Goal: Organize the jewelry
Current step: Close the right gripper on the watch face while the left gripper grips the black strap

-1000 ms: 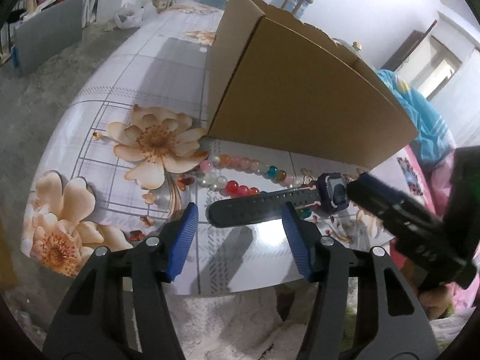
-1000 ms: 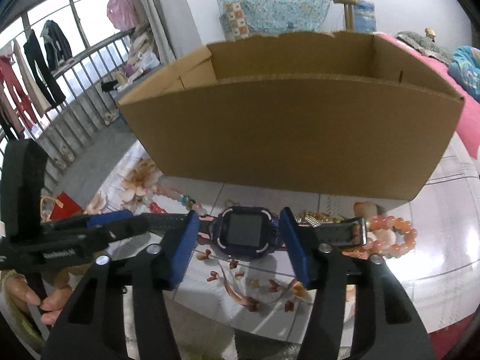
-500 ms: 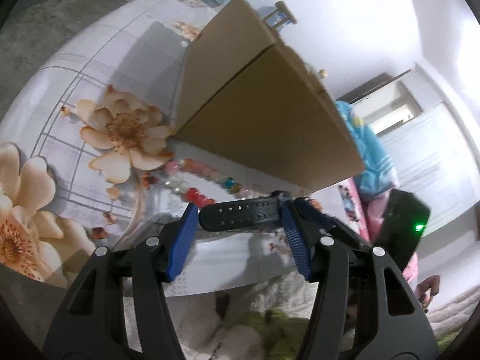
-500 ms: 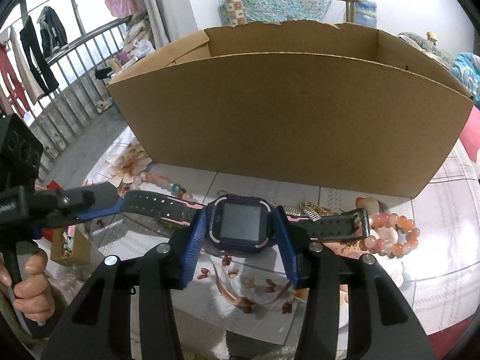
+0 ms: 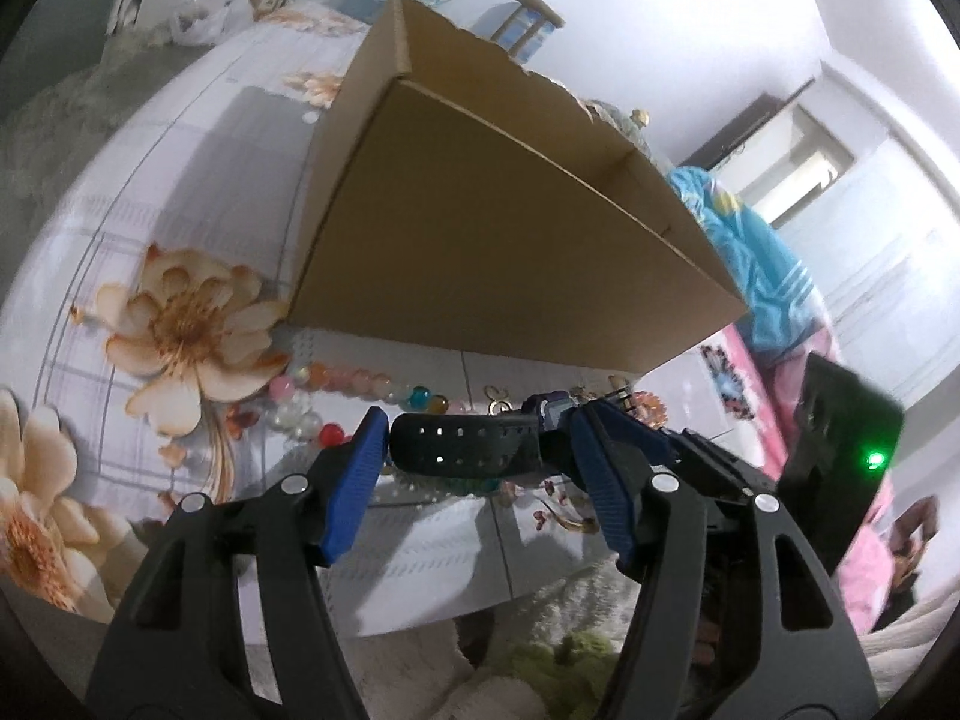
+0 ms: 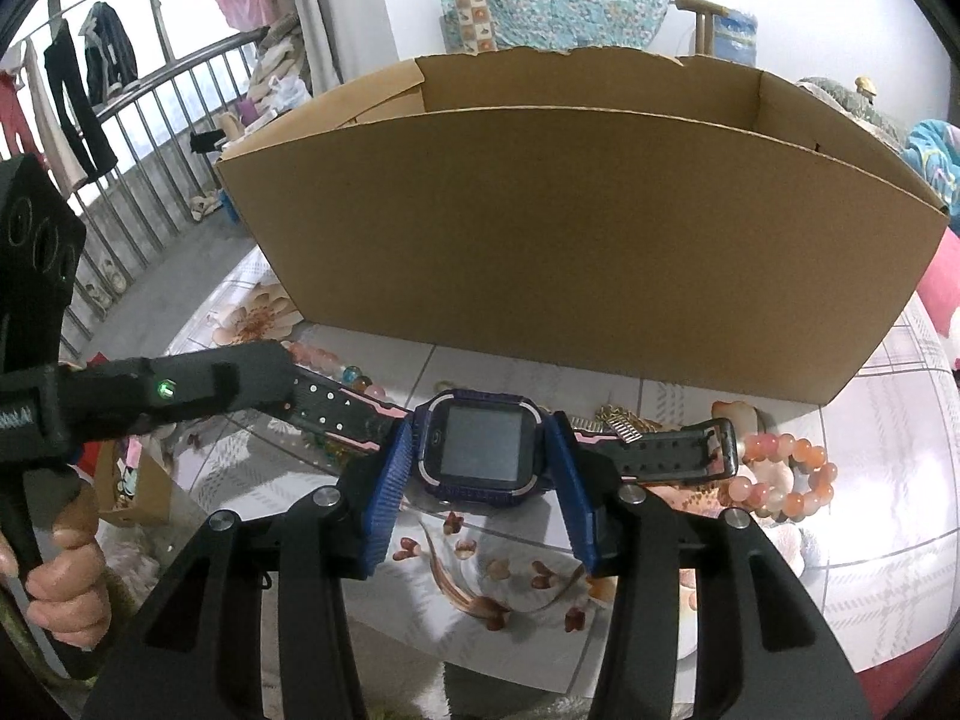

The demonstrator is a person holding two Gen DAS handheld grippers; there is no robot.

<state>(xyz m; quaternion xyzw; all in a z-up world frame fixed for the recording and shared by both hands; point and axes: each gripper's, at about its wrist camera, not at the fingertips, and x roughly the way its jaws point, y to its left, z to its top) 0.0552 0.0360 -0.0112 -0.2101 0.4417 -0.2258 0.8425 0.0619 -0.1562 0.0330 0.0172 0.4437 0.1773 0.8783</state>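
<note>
A dark blue smartwatch (image 6: 480,447) with a black and pink strap hangs above the floral table. My right gripper (image 6: 480,474) is shut on its square case. My left gripper (image 5: 474,450) holds its fingers around the strap's free end (image 5: 465,450), which lies lengthwise between the pads; the fingers stand wide and a firm grip does not show. An open cardboard box (image 6: 576,240) stands just behind, and it also shows in the left wrist view (image 5: 498,228). A multicoloured bead string (image 5: 354,384) and a peach bead bracelet (image 6: 786,474) lie on the table.
A gold chain piece (image 6: 618,420) lies under the watch strap near the box. The floral table (image 6: 888,540) ends close to me, with soft fabric below its edge. A balcony railing (image 6: 150,138) with hanging clothes is at the left.
My right gripper has closed on the watch case and lifted it off the table. My left gripper has moved in around the strap end, and both have risen toward the box.
</note>
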